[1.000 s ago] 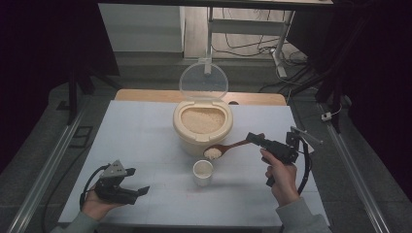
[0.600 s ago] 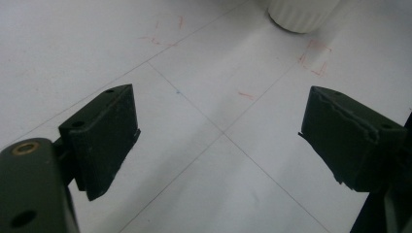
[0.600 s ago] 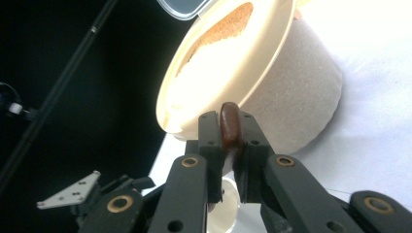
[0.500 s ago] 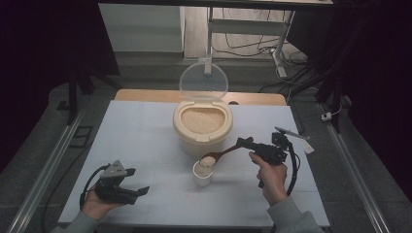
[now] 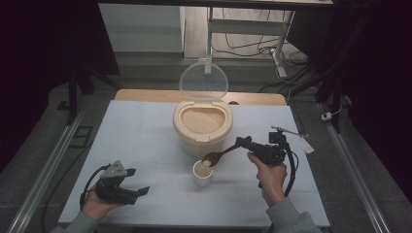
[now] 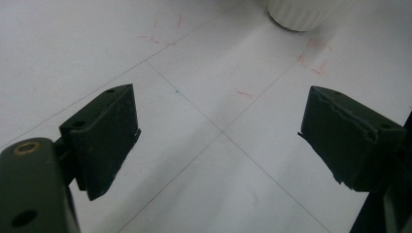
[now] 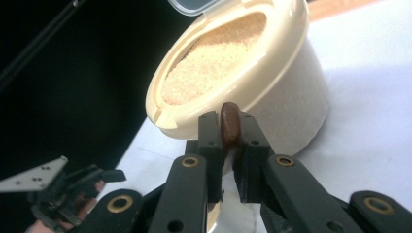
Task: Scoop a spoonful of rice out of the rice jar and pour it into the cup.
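Observation:
A cream rice container (image 5: pixel 202 127) with its clear lid (image 5: pixel 203 81) raised stands at the table's middle, full of rice (image 7: pixel 214 60). In front of it sits a small white cup (image 5: pixel 202 174). My right gripper (image 5: pixel 245 143) is shut on the handle of a brown wooden spoon (image 5: pixel 219 156), whose bowl is tipped over the cup's rim with rice on it. In the right gripper view the spoon handle (image 7: pixel 229 125) stands edge-on between the pads. My left gripper (image 5: pixel 138 190) rests open at the front left, low over the bare table (image 6: pixel 204 160), with nothing between its pads.
The white table (image 5: pixel 145 136) has faint red marks (image 6: pixel 316 56) near the cup base (image 6: pixel 296 12). A black cable (image 5: pixel 293 165) loops from the right gripper. Metal rails run along both sides of the table, and a stand and cables lie behind it.
The right gripper has carried the spoon left and tipped it down, from beside the container to over the cup. The left gripper has stayed still.

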Tool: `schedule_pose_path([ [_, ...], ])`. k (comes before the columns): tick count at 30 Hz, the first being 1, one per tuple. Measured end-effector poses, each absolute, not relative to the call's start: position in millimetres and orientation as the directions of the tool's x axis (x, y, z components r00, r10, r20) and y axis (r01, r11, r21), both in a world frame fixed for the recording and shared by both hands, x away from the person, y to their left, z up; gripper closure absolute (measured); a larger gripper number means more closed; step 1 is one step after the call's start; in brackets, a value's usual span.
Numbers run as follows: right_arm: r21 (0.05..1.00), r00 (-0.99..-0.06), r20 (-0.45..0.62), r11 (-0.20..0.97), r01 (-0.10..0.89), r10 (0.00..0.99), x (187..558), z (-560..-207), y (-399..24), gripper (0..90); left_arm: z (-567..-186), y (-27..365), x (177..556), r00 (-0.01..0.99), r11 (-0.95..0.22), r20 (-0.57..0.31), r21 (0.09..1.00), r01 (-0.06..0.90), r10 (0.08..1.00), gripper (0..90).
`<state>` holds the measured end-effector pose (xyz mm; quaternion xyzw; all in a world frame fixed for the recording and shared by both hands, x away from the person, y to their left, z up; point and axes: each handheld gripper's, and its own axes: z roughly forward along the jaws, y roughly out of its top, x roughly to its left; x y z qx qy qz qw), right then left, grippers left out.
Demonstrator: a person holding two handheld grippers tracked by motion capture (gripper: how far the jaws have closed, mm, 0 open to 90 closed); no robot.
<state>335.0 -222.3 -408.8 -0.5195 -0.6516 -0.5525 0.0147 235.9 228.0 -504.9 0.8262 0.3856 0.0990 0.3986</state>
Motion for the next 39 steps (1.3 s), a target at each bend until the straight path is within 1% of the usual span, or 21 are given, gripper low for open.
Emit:
schedule_pose_path([
  [5, 0.776, -0.542, 0.489, -0.058, 0.628, 0.684, 328, -398, -214, 83.6, -505, 228, 236, 0.684, -0.386, -0.142, 0.735, 0.557, 0.716, 13.6],
  [10, 0.815, -0.588, 0.411, 0.009, 0.580, 0.697, 323, -395, -207, 83.6, -505, 228, 236, 0.684, -0.387, -0.142, 0.735, 0.557, 0.715, 13.6],
  [19, 0.841, -0.627, 0.420, -0.021, 0.541, 0.657, 316, -385, -219, 83.6, -505, 229, 236, 0.679, -0.381, -0.143, 0.737, 0.559, 0.720, 13.7],
  [24, 0.867, -0.658, 0.372, 0.009, 0.499, 0.655, 311, -377, -232, 83.6, -504, 230, 236, 0.676, -0.375, -0.139, 0.743, 0.555, 0.724, 13.7],
  [32, 0.875, -0.726, 0.289, 0.135, 0.464, 0.624, 307, -372, -245, 83.6, -505, 229, 237, 0.672, -0.368, -0.139, 0.748, 0.553, 0.728, 13.6],
  [39, 0.825, -0.776, 0.251, 0.291, 0.484, 0.580, 308, -376, -237, 83.5, -505, 229, 237, 0.672, -0.369, -0.138, 0.747, 0.553, 0.728, 13.6],
])
